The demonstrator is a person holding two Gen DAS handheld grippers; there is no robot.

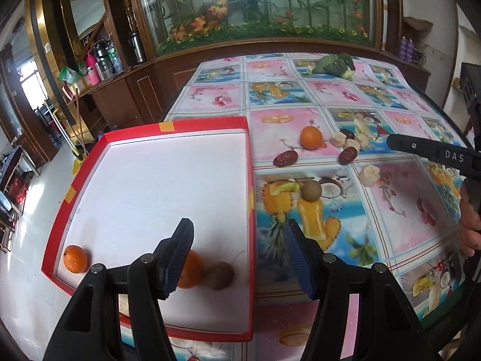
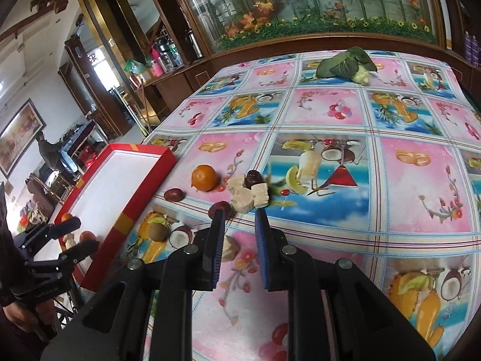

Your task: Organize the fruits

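While left claw (image 1: 239,258) hovers spread and empty over red tray (image 1: 251,180) holding two oranges and a kiwi, right claw (image 2: 239,215), parted and empty, should straddle one date (image 2: 222,208) on table (image 2: 375,231), clear of banana chunks (image 2: 249,197).

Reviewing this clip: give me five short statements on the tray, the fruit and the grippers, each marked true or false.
1. Two oranges and a kiwi lie in the tray. True: orange, orange, kiwi.
2. Every orange is already in the tray. False: one orange is on the table.
3. The left gripper holds a kiwi. False: it is open and empty.
4. The right gripper is open. True.
5. A leafy vegetable lies inside the tray. False: it is at the table's far end.
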